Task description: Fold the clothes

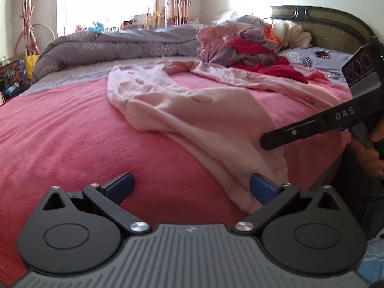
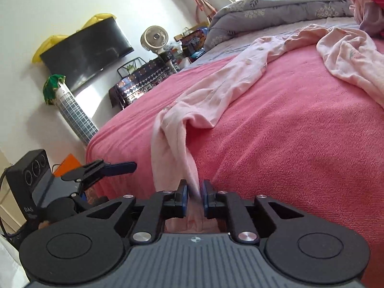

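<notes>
Pink garment (image 1: 192, 110) lies along the red bedspread (image 1: 60, 144), long axis running from the bed's near edge toward the clothes pile (image 1: 249, 45). Right hand-held gripper (image 2: 194, 192) is clenched on its near end; left hand-held gripper (image 1: 190, 187), released, hovers just beside that end.

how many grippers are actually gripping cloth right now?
1. The right gripper is shut on the pale pink garment at the bed's near edge. The left gripper is open above the pink bedspread, holding nothing.
</notes>
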Available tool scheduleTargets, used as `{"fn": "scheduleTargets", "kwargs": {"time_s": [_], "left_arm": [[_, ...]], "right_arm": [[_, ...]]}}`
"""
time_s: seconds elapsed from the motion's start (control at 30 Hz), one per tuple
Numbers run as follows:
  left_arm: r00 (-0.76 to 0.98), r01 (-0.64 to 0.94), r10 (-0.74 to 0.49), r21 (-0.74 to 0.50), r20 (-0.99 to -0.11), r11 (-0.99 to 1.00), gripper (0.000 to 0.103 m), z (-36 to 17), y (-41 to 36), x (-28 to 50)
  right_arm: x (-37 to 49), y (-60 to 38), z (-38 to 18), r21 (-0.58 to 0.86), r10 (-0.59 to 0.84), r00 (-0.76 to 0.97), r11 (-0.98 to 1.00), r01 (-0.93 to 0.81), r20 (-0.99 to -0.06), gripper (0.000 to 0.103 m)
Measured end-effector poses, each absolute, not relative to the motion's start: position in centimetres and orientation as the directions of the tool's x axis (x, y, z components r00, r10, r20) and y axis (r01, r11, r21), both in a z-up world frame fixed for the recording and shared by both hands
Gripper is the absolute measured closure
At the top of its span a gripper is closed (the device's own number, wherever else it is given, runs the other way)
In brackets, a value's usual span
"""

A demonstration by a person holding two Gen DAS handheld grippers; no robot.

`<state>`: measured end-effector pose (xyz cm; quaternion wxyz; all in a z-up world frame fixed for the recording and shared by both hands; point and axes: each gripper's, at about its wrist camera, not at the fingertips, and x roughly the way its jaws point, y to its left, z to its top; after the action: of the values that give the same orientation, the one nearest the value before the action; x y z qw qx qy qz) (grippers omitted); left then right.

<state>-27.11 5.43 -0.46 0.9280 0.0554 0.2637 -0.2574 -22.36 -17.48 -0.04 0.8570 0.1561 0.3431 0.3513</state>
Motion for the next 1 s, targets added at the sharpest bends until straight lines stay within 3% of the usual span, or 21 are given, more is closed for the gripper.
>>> {"fn": "scheduleTargets", "kwargs": {"time_s": [0.17,0.23,0.33,0.43,0.53,0.6,0.67,0.83,1.0], "left_arm": [[0.598,0.577,-0.656,-0.320,-0.461,0.751,0.009,-1.1,6.5,-26.5],[0.577,0.528,-0.674,-0.420,-0.461,0.738,0.015,-2.2,7.0,-25.6],[0.548,0.444,-0.704,-0.556,-0.452,0.703,0.038,-3.8,7.7,-24.2],[0.534,0.397,-0.744,-0.658,-0.402,0.640,0.040,-5.3,8.1,-22.9],[0.518,0.399,-0.765,-0.684,-0.382,0.611,0.046,-6.2,7.9,-22.3],[0.509,0.392,-0.780,-0.709,-0.364,0.587,0.060,-6.6,8.2,-22.1],[0.501,0.386,-0.794,-0.732,-0.345,0.561,0.085,-6.9,8.4,-21.9],[0.494,0.411,-0.823,-0.759,-0.279,0.504,0.086,-6.6,9.2,-22.3],[0.510,0.372,-0.800,-0.758,-0.316,0.536,0.086,-6.9,10.2,-22.4]], "right_arm": [[-21.5,-18.1,0.1,0.548,0.727,0.532,0.682,-0.484,-0.435,0.086],[-20.7,-17.8,-0.2,0.569,0.736,0.527,0.670,-0.476,-0.426,0.086],[-19.9,-17.6,-0.6,0.620,0.756,0.507,0.642,-0.451,-0.414,0.093],[-19.8,-18.1,-0.8,0.644,0.761,0.509,0.630,-0.433,-0.402,0.093],[-19.6,-19.8,-1.2,0.688,0.759,0.527,0.614,-0.386,-0.382,0.093],[-19.6,-20.4,-1.4,0.699,0.759,0.531,0.609,-0.374,-0.377,0.093],[-19.6,-20.4,-1.5,0.701,0.757,0.534,0.609,-0.371,-0.376,0.093],[-19.3,-20.4,-1.8,0.706,0.764,0.524,0.602,-0.373,-0.375,0.093],[-19.5,-20.6,-2.0,0.710,0.785,0.497,0.584,-0.395,-0.369,0.092]]}}
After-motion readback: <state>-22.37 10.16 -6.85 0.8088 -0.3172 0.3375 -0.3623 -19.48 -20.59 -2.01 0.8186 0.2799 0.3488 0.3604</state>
